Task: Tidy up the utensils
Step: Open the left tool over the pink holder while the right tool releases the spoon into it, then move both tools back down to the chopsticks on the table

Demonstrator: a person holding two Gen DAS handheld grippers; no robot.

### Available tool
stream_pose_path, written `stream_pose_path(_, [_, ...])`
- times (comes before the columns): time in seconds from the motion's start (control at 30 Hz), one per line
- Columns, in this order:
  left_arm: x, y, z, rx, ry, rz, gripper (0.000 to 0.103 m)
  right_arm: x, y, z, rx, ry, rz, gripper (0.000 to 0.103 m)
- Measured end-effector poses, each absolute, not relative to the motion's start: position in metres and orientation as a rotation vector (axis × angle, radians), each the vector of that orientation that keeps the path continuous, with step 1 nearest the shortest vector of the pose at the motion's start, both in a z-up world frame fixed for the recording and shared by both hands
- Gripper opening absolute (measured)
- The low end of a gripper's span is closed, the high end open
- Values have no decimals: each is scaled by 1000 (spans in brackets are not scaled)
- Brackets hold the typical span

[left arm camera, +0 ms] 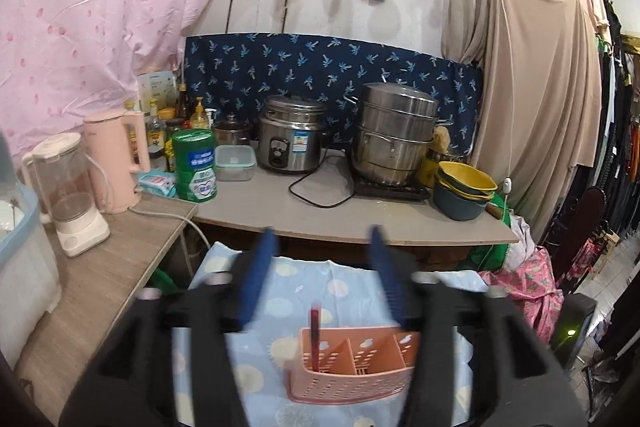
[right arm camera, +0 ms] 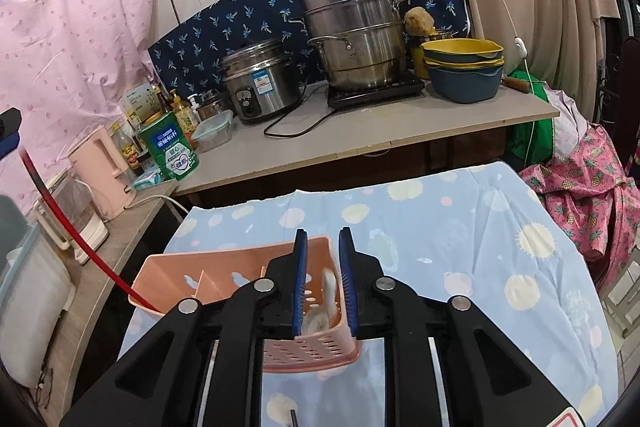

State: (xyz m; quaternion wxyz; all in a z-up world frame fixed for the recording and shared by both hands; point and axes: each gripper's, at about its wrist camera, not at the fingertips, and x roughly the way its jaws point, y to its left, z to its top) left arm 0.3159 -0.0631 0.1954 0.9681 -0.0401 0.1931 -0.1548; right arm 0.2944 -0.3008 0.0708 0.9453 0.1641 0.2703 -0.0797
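Note:
A pink slotted utensil caddy (left arm camera: 352,367) (right arm camera: 240,267) stands on the blue dotted cloth (right arm camera: 460,247). A red stick-like utensil (left arm camera: 315,335) (right arm camera: 76,239) leans in its left compartment. My left gripper (left arm camera: 323,233) is open above and behind the caddy, with nothing between its blue fingers; its tip shows at the left edge of the right wrist view (right arm camera: 10,131), by the red utensil's top. My right gripper (right arm camera: 323,237) hangs over the caddy's right compartment, jaws slightly apart. A blurred whitish utensil (right arm camera: 329,287) sits loose between the fingers, down in that compartment.
Behind the cloth runs a grey counter (left arm camera: 360,223) with a rice cooker (left arm camera: 290,139), a steel steamer pot (left arm camera: 396,131), stacked bowls (left arm camera: 464,191) and a green tin (left arm camera: 195,165). A pink kettle (left arm camera: 116,159) and blender (left arm camera: 68,195) stand on the left shelf. Clothes hang at right.

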Motion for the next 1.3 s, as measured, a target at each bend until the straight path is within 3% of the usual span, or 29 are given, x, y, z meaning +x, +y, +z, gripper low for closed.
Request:
stream_pose_path(0.23, [283,-43,185,-77,426,-306,58,247,-298,81,368,531,-137,35])
stream_pose_path(0.4, [242,-28,158,-48,488,-307,68,189,-284,75,377,554,-106,42])
stream_pose_path(0.87, [126,-1,1,11,835,-289,68,41,-241,-25,403,777,-141,42])
stream_pose_path(1.3, [84,18,-49,23,884,-287,68,24,-220,-69,334,826,-149,36])
